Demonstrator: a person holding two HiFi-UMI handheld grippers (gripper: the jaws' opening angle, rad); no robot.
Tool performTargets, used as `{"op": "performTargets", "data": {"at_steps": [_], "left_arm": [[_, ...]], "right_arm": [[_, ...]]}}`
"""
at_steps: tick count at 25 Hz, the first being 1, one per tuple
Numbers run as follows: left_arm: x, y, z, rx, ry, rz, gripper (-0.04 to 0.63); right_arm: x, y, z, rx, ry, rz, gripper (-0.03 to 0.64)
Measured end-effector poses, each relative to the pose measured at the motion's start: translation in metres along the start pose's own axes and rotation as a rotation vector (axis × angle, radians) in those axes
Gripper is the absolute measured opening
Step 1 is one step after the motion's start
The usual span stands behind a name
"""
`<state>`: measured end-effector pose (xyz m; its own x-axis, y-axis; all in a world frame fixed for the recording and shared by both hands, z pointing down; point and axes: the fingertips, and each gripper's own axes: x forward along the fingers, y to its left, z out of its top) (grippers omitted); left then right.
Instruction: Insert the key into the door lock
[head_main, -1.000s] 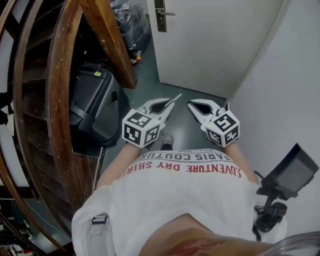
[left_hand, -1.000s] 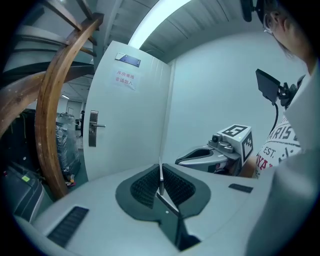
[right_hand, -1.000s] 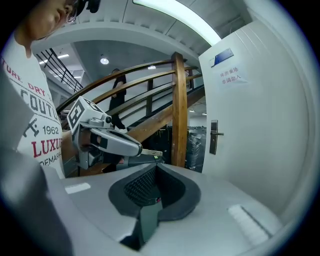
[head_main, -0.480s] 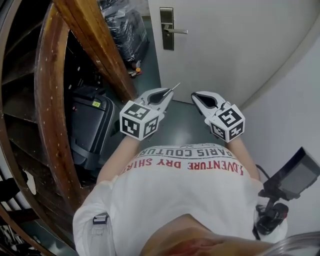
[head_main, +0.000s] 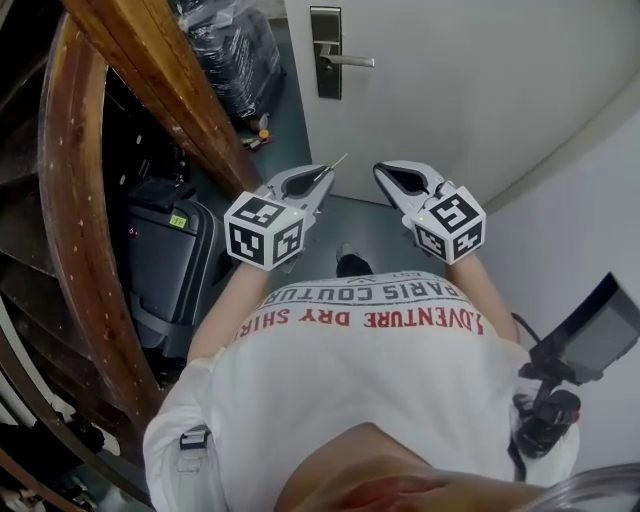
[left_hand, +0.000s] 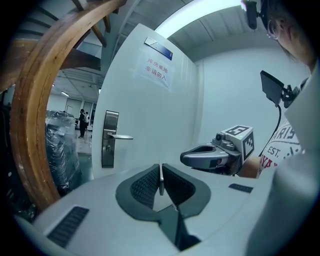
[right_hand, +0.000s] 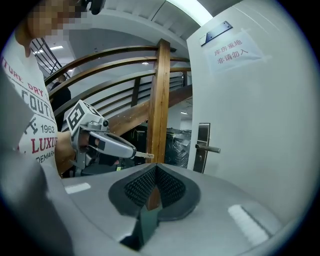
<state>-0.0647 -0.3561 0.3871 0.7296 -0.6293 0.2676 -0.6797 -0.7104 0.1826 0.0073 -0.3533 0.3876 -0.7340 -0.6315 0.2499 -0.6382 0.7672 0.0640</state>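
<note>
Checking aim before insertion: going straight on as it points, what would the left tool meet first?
Probably the bare white door, right of the lock plate, with the held key touching first; depth is unclear.

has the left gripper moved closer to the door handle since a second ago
Yes. The left gripper, shut on the key, has come nearer the door handle; the gap between them in the head view has shrunk.

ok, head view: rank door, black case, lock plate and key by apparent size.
1. door
2. black case
3. lock plate
4. key, a thin sliver in the left gripper
The key is nearer the camera than the plate, yet still looks smallest.
</note>
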Motion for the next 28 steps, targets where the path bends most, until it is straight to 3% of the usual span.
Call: {"op": "performTargets", "data": {"at_steps": [10, 16, 22, 28], "left_arm": [[0.058, 0.080, -0.006, -0.097, 0.026, 0.069, 0.023], [0.087, 0.113, 0.002, -0.115, 0.035, 0.076, 0.023], [0.122, 0.155, -0.006, -0.129, 0.048, 0.100, 0.023], [0.126, 0.175, -0.008, -0.164, 0.042, 0.113, 0.023]], "right_arm": [[0.076, -0.076, -0.016, 0.023, 0.027, 0.042, 0.002], [0.110, -0.142, 0.002, -0.068, 0.016, -0.013, 0.006], [0.156, -0.226, 0.008, -0.116, -0.040, -0.097, 0.088], [0.184, -0.254, 0.001, -0.132, 0.001, -0.087, 0.193]]}}
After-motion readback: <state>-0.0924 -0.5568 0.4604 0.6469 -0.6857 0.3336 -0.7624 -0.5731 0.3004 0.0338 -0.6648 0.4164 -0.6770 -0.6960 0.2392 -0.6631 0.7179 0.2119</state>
